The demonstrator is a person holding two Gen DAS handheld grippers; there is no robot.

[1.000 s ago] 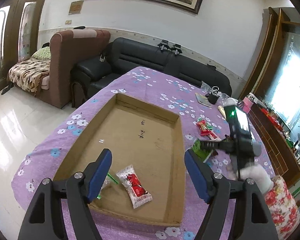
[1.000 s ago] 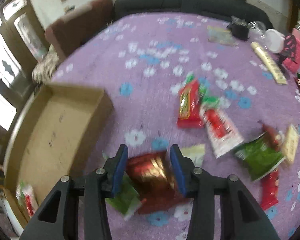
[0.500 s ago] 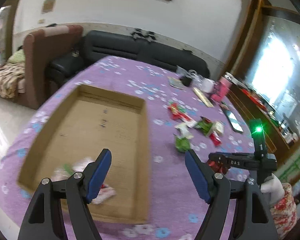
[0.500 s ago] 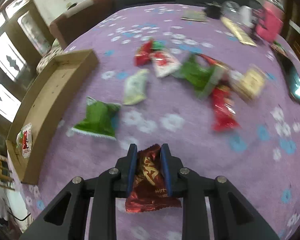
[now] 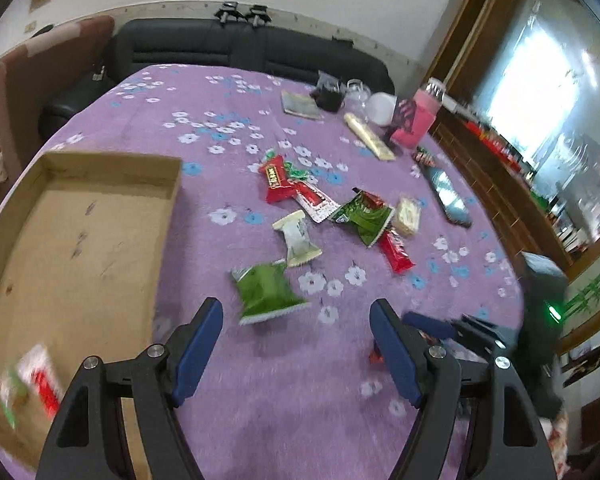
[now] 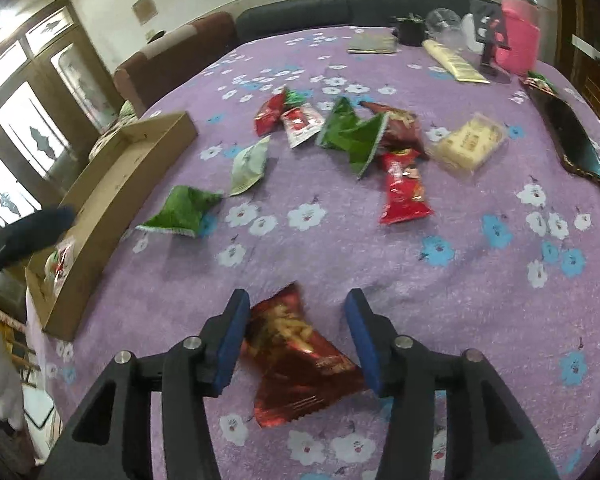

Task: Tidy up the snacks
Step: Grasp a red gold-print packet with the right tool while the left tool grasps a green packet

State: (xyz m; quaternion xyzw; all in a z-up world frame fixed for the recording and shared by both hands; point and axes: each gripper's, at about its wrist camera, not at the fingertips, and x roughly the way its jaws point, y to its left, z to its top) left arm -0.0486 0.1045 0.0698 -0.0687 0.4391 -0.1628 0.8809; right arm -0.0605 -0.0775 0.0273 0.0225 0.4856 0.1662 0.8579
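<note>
My right gripper hangs low over the purple cloth and its jaws are opening. A dark red snack bag lies flat between them, and the pads no longer press on it. My left gripper is open and empty, just short of a bright green packet. Further out lie a pale green packet, red packets, a dark green bag, a red bar and a pale cracker pack. The cardboard box at the left holds a red-and-white snack.
A phone, a pink bottle, a long yellow pack and small jars stand along the table's far right. A black sofa runs behind the table. The box wall rises left of the loose snacks.
My left gripper swung right, from over the box to the cloth beside the green packet. My right gripper pulled the dark red bag toward the near edge, squeezed it, then opened.
</note>
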